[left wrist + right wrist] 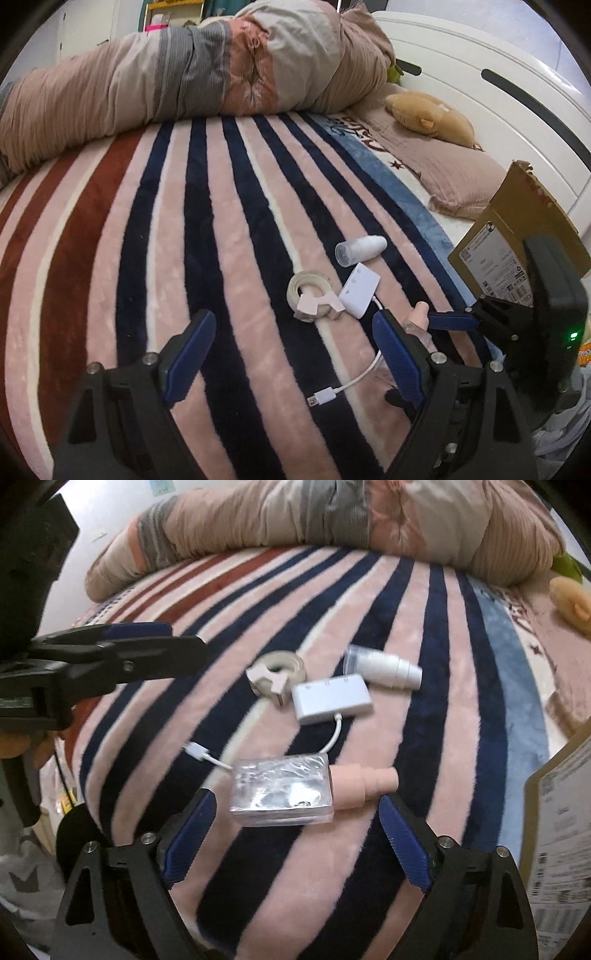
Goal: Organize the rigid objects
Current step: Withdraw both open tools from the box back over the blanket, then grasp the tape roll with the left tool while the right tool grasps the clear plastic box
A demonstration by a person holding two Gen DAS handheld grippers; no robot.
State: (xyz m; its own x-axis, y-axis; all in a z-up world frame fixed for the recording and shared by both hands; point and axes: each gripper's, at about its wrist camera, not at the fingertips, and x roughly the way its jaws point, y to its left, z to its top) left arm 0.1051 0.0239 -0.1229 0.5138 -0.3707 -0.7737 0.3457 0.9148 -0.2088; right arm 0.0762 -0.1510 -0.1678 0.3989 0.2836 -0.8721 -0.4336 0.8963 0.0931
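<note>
On the striped blanket lie a clear flat bottle with a pink cap, a white adapter with a cable, a tape roll and a white spray bottle. My right gripper is open, its jaws on either side of the clear bottle, just short of it. My left gripper is open and empty, above the blanket near the adapter's plug. The left wrist view also shows the tape roll, the adapter, the white bottle and the right gripper.
A cardboard box stands at the right edge of the bed, also in the right wrist view. A rolled duvet lies across the far side. A pillow and a plush toy sit by the white headboard.
</note>
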